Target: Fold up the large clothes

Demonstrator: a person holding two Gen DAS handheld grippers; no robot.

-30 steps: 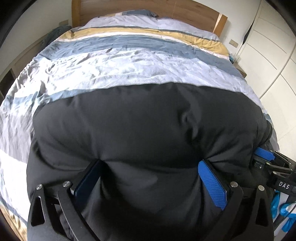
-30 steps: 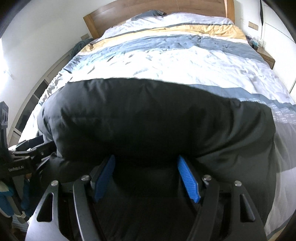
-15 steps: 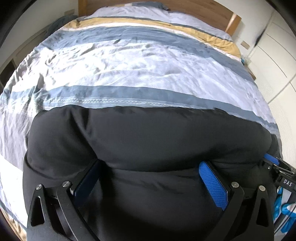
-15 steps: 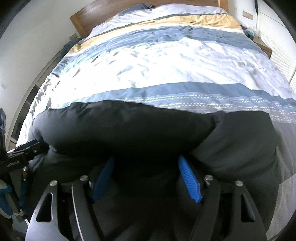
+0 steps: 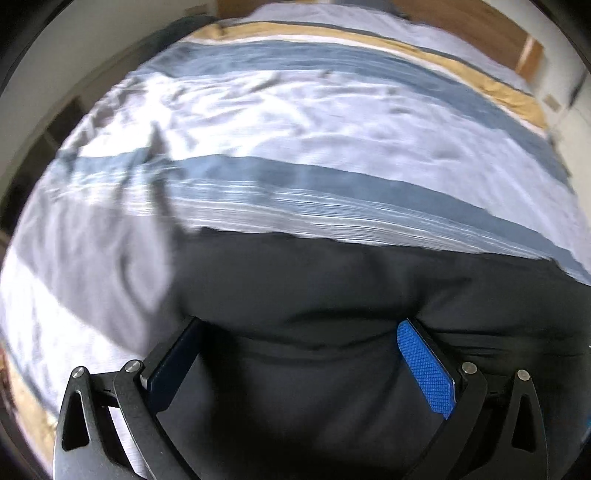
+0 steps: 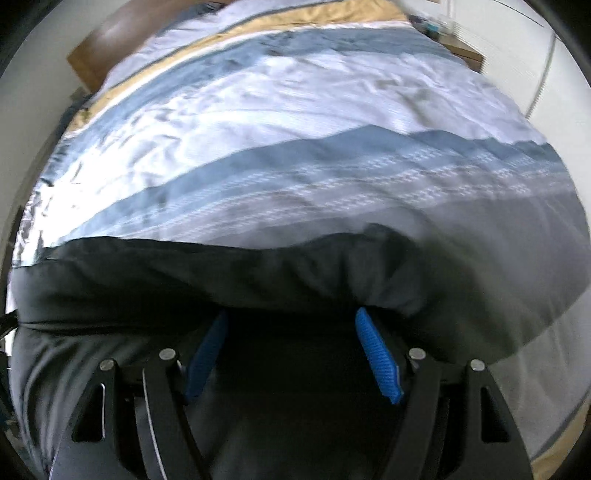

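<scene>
Jacket: big black puffy jacket (image 5: 332,295), lying at the near end of the bed, bunched up in thick rolls right in front of both cameras. In the right wrist view it fills the lower half too (image 6: 184,273).

Left gripper: the left gripper (image 5: 299,332) has its jaws spread wide, with a fat fold of the jacket sitting between them. The blue pads (image 5: 424,369) touch the fabric on both sides, but honestly I can't tell if it's actually squeezing or just resting around it.

Right gripper: same deal with the right gripper (image 6: 291,321), jaws wide with jacket bulging between and over the tips. One blue pad (image 6: 376,354) shows clearly, the other is half buried in shadow. Can't tell if it's gripping.

Bed: covered by a striped duvet (image 5: 295,122) with white, blue-grey and mustard bands, pretty wrinkled. Also seen from the right wrist (image 6: 295,110).

Headboard: wooden headboard (image 5: 480,22) at the far end, past the mustard stripe.

Picture quality: both views are smeared with blur, especially at the jacket's edges, so fine detail is lost.
</scene>
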